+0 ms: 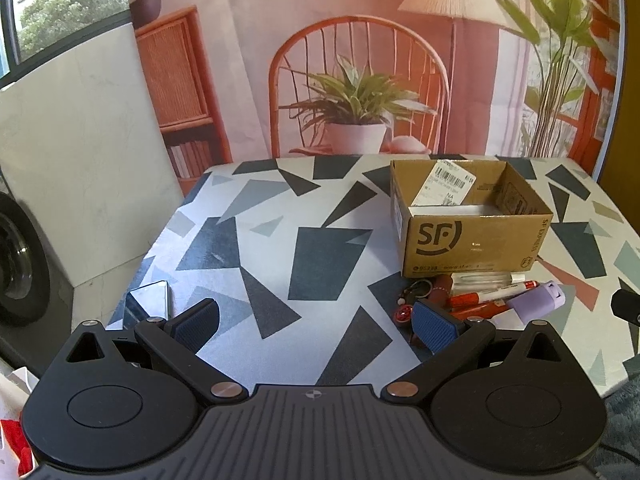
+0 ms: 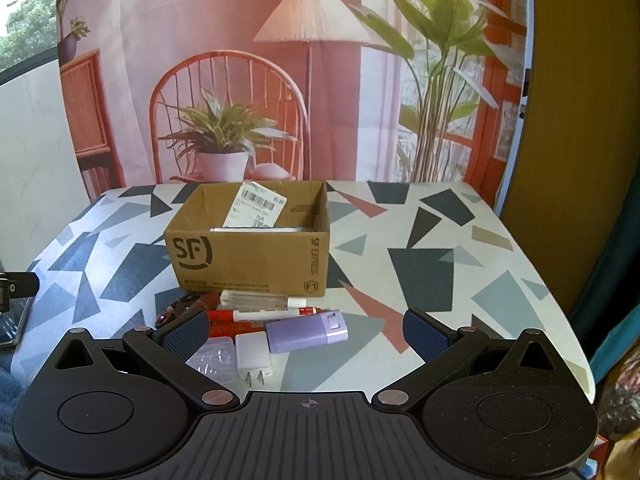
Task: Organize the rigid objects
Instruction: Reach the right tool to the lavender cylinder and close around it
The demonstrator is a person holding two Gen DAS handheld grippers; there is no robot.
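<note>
An open brown SF cardboard box (image 1: 472,224) (image 2: 256,256) stands on the patterned table. In front of it lies a pile: a lilac case (image 2: 306,330) (image 1: 538,300), red markers (image 2: 264,314) (image 1: 492,298), a clear tube (image 2: 256,298), a white plug charger (image 2: 252,354), a keyring with red charms (image 1: 412,304) and a clear plastic piece (image 2: 214,360). My left gripper (image 1: 316,324) is open and empty, left of the pile. My right gripper (image 2: 306,338) is open and empty, its fingers either side of the lilac case and charger, just short of them.
A dark phone (image 1: 148,304) lies at the table's near left corner. A white panel (image 1: 80,160) stands left of the table. A printed backdrop (image 1: 352,60) hangs behind the table's far edge. A brown board (image 2: 576,120) is on the right.
</note>
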